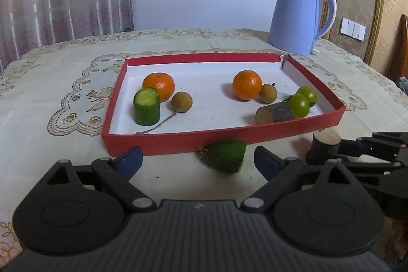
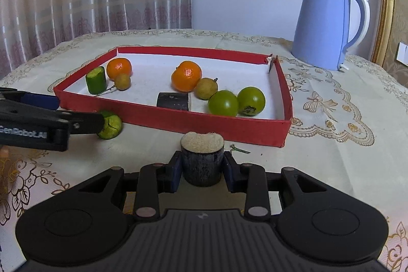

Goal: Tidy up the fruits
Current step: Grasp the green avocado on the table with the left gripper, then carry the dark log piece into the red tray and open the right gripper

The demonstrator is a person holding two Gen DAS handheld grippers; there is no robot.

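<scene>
Dark sugarcane stub [image 2: 202, 165] sat pinched between the right gripper [image 2: 202, 166] fingers, just short of the red tray [image 2: 204, 125]. Left gripper [image 1: 197, 159] fingers stood spread beside the cucumber end [image 1: 225, 156] on the tabletop [image 1: 63, 134] — best centred over it before closing, then lifted clear of the rim.

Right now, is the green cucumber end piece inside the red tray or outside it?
Outside. The cucumber end piece lies on the tablecloth against the red tray front wall.

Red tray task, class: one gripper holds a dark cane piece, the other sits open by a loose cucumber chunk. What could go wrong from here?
1. The right gripper must lift its dark cane piece over the red tray wall; it may catch.
2. The cucumber chunk lies against that wall, so the open left gripper could nudge the tray.
3. A drop near the green tomatoes might knock them.
</scene>
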